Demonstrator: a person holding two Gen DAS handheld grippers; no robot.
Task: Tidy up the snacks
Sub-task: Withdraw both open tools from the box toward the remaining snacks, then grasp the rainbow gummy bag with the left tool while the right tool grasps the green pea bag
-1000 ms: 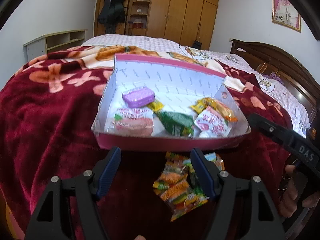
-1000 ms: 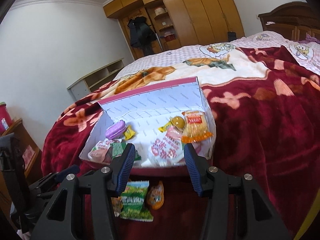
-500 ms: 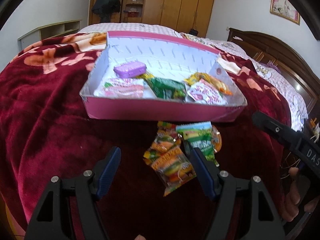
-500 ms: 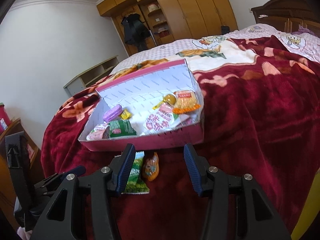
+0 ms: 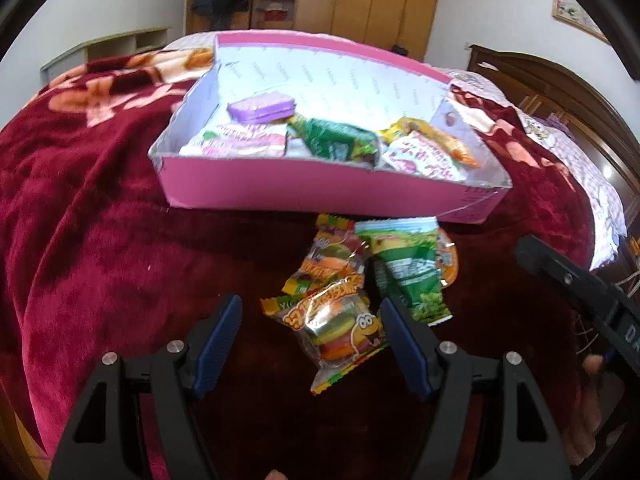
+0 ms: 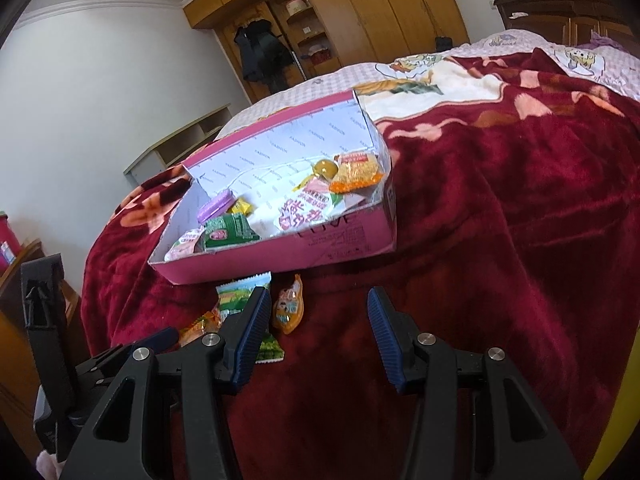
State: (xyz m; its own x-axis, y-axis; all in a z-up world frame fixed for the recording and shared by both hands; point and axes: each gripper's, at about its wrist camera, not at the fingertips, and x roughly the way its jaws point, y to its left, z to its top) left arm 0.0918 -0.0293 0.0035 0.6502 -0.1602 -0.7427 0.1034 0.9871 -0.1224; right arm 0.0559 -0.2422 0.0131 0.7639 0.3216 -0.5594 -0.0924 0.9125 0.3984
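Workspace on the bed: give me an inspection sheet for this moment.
Surface: dark red blanket.
Job's things: pink box holding snacks; burger gummy pack, green pack and orange jelly lie loose in front of it.
Clutter: nothing seen.
Grippers: left gripper open around the burger gummy pack, not touching; right gripper open, empty.
Cables: nothing seen.
Surroundings: wardrobe, headboard.

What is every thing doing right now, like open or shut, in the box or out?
Left gripper: open, empty.
Right gripper: open, empty.
Pink box: open, snacks inside.
Purple tin: shut, in the box.
Burger candy bag: sealed, outside on the blanket.
Green packet: sealed, outside.
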